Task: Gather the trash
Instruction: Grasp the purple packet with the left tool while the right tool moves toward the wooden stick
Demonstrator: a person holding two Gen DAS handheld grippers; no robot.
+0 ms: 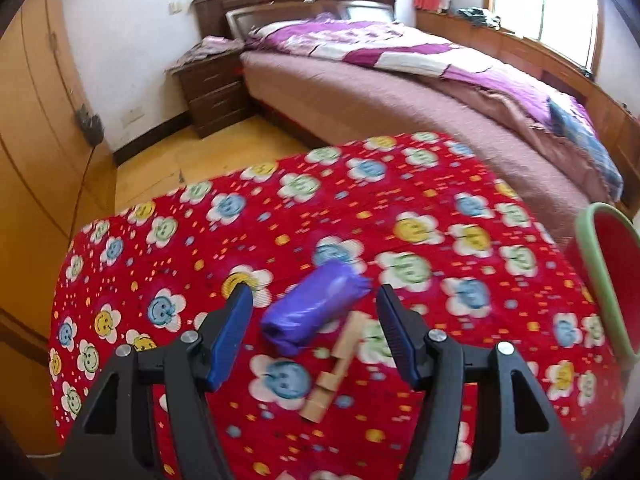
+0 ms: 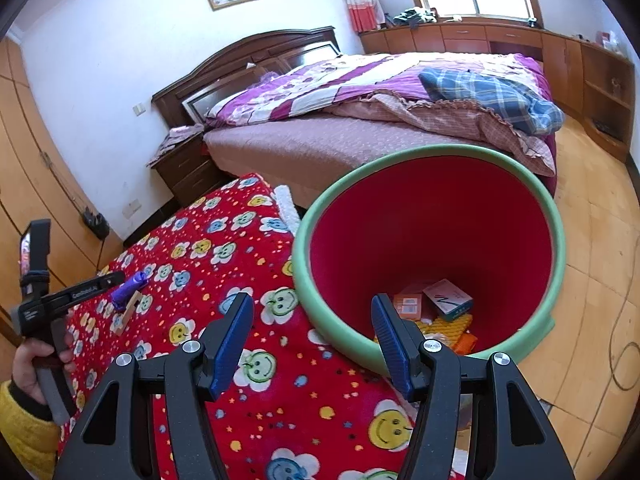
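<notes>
The spread left tool point(image 1: 314, 306) hangs over a purple rolled plastic bag point(image 1: 312, 308) mid-tabletop; the spread, empty right tool point(image 2: 312, 314) faces a green-rimmed red bin point(image 2: 400, 172).

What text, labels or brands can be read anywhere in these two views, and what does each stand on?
"GenRobot.AI", roughly, small white print: on the arm of the left tool, seen in the right wrist view.
A large "N"-like mark: on the white and blue box in the red bin; its smaller print is unreadable.
Orange packet in the bin: print too small.
Grey body of the left tool: white lines, too small.
Left wrist view: none.
</notes>
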